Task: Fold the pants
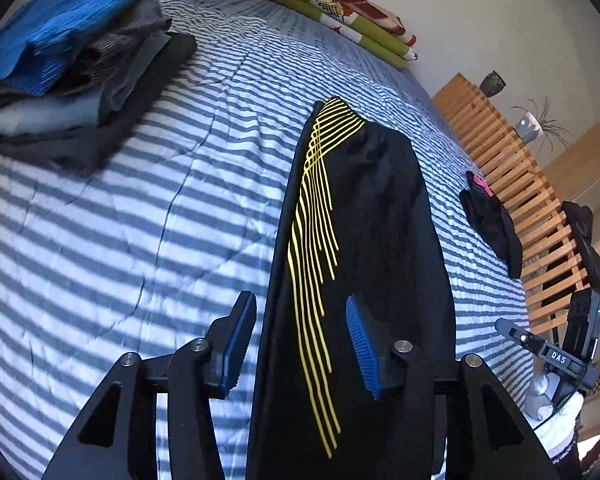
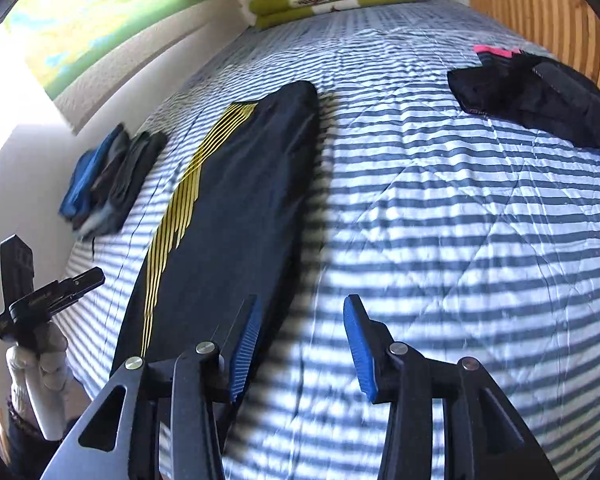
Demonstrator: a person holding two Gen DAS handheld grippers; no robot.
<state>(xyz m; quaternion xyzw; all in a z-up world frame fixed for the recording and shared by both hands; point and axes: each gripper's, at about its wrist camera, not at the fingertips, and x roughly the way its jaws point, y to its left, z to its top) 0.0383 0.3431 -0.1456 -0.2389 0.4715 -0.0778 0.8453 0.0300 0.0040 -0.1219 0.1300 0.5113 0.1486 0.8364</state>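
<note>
Pants [image 1: 364, 264] flat on striped bed [image 1: 140, 220]

black pants [image 1: 380, 220] with yellow lines, blue-and-white striped bedspread [image 1: 160, 200], green-red-white blanket [image 1: 340, 12]

I see the pants [image 1: 380, 240] lying flat on the striped bed [image 1: 140, 240], folded lengthwise into one long narrow strip running away from me. They are black, with a band of thin yellow lines [image 1: 316, 240] curving down one side. The fabric looks smooth, with edges roughly aligned.
</note>
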